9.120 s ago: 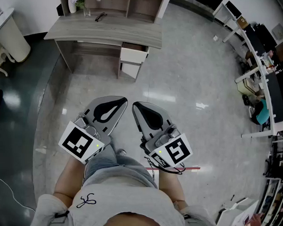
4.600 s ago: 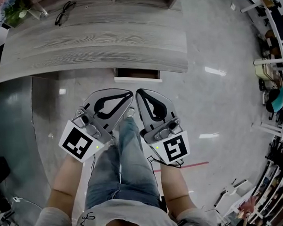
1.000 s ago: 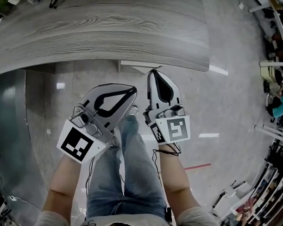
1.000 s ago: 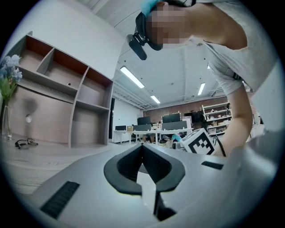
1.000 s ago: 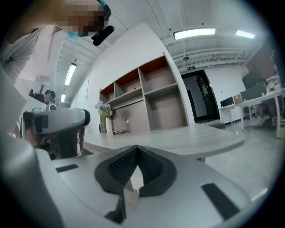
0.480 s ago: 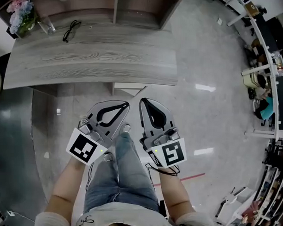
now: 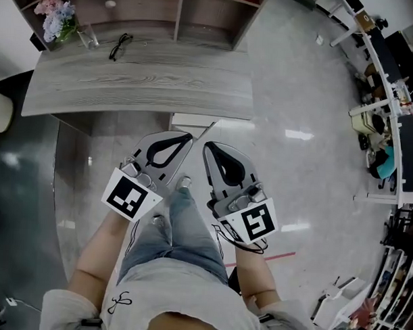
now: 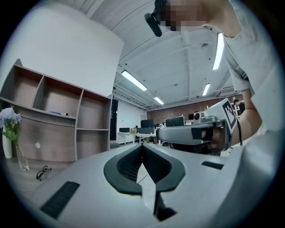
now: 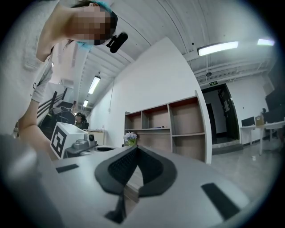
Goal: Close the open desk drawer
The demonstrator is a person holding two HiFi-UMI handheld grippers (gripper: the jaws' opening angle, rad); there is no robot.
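Observation:
The grey wood desk [image 7: 142, 81] lies across the top of the head view. Under its front edge only a narrow white strip of the drawer front [image 7: 193, 120] shows; none of the drawer's inside is visible. My left gripper [image 7: 186, 135] is shut and empty, its tip just below the drawer front and apart from it. My right gripper [image 7: 208, 148] is also shut and empty, a little farther back beside the left one. In the left gripper view the gripper [image 8: 142, 145] has its pads pressed together, and so does the gripper [image 9: 136, 147] in the right gripper view.
Glasses [image 7: 121, 45], a drinking glass [image 7: 88, 36] and a vase of flowers [image 7: 57, 20] sit at the desk's back left. A shelf unit [image 7: 178, 11] stands behind. Office desks [image 7: 391, 100] line the right. A dark floor area [image 7: 23, 188] lies left.
A second ago my right gripper reached up to the drawer front under the desk edge; it has drawn back beside the left. The person has stepped away, and more of the desk shows.

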